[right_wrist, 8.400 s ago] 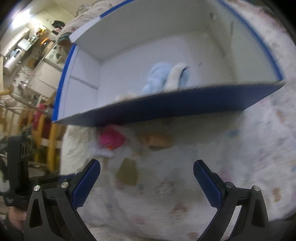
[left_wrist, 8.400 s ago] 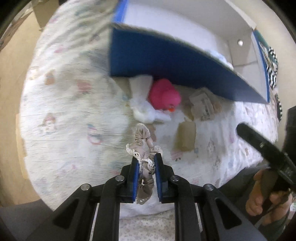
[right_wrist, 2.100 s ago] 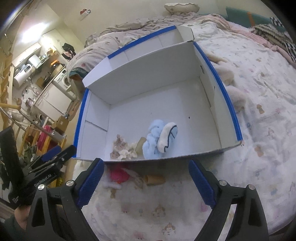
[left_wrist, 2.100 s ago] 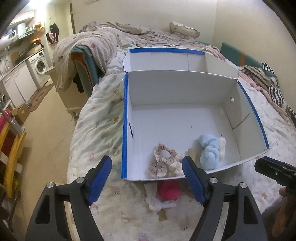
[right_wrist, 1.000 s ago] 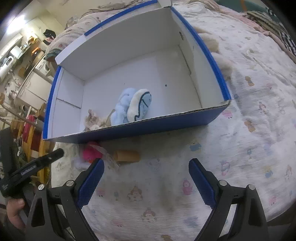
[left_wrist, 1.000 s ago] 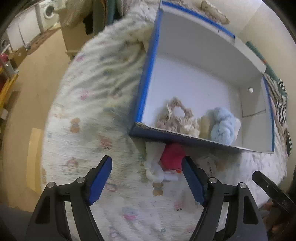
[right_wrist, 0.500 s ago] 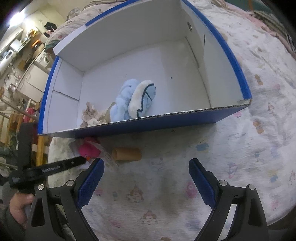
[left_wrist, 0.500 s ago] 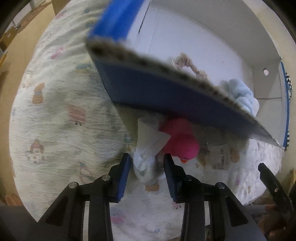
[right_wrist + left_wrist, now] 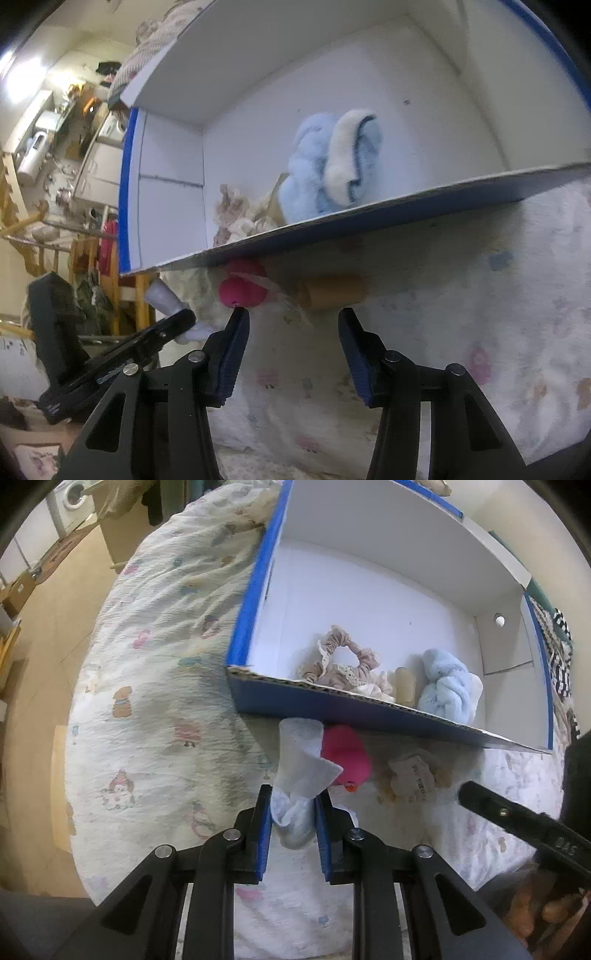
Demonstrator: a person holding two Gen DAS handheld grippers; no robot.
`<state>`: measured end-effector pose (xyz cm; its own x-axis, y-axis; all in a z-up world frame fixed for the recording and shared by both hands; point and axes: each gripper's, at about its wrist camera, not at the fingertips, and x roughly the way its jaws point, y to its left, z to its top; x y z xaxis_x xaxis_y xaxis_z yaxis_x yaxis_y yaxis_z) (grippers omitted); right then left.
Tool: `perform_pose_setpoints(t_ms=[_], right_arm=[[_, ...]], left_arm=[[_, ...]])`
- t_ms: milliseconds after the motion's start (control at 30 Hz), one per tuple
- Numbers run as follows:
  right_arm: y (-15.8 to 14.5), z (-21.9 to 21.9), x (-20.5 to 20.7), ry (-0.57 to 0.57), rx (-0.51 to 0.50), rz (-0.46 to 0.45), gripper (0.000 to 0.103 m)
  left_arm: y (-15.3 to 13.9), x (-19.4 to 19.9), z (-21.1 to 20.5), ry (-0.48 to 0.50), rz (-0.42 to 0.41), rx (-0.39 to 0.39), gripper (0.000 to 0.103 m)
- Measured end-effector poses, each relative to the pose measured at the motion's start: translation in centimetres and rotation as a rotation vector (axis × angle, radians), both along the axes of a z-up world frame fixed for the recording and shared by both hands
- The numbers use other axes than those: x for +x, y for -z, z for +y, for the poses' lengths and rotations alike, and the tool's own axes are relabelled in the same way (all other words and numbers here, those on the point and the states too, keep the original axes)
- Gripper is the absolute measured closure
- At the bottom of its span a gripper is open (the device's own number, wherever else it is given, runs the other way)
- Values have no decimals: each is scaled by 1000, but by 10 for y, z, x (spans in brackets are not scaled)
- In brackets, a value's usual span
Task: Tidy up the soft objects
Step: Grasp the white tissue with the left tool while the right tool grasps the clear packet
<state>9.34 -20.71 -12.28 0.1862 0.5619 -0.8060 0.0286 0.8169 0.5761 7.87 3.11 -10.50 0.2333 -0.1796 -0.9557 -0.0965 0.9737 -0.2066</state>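
Printed bedding [image 9: 155,686] covers the bed where the white cloth [image 9: 299,771] lies beside a pink plush toy [image 9: 345,755], just outside the blue box [image 9: 332,705]. Left gripper [image 9: 293,830] jaws pinch the cloth's lower end. Right gripper [image 9: 291,354] jaws are closing, nothing between them, near a tan roll [image 9: 332,291].

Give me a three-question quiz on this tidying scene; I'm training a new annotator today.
1. True or false: the left gripper is shut on the white cloth.
2. Which lies outside the box: A scrunchie, B pink toy, C blue plush?
3. What lies just ahead of the closing, empty right gripper?

Key: 1 true. 2 B, the pink toy. 3 The tan roll.
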Motion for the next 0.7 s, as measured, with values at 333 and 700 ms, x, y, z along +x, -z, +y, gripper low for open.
perform_pose_setpoints(t_ms=[333,700], right_arm=[[21,30,18,-36,-14,35,65],[-3,40,-4,-165,-53,-87,99]], left_arm=[[7,7,9,-29,4,1,83],[11,10,-5,-12,-4,52,83]])
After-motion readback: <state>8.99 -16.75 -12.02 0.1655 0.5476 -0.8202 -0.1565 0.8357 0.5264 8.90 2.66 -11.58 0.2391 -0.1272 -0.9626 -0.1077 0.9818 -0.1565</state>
